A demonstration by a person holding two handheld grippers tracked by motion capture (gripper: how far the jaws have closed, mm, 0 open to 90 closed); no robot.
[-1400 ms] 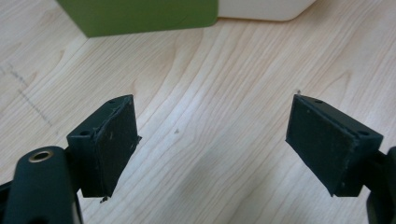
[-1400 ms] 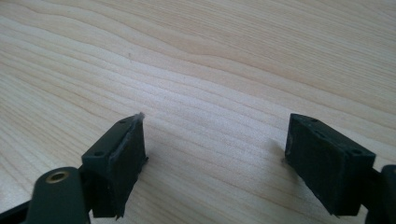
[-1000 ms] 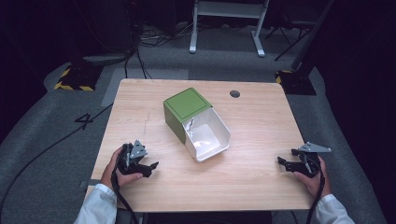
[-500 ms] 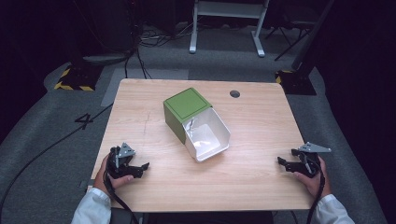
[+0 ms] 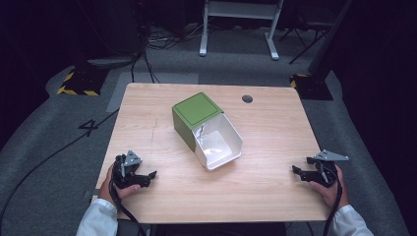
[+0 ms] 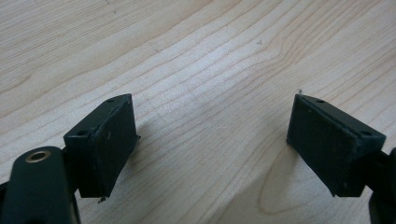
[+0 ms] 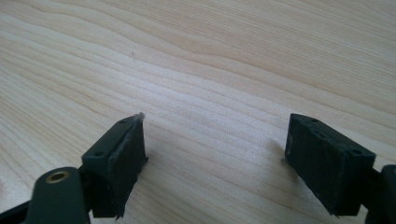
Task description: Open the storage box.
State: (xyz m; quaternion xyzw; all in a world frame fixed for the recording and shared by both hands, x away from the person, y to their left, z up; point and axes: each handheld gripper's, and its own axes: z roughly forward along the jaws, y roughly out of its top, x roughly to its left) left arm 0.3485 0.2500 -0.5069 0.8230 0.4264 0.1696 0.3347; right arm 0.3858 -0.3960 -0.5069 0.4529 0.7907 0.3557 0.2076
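a green box (image 5: pixel 195 112) with a white drawer (image 5: pixel 220 147) pulled out, unlabelled; flanking it, left tool (image 5: pixel 147 176) and right tool (image 5: pixel 297 170) gape empty.

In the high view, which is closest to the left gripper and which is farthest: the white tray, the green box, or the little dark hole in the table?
From the left gripper:
1. White tray, mid-table, to its right.
2. Green box, just behind the tray; a close second.
3. Dark hole, near the table's far edge, clearly farthest.
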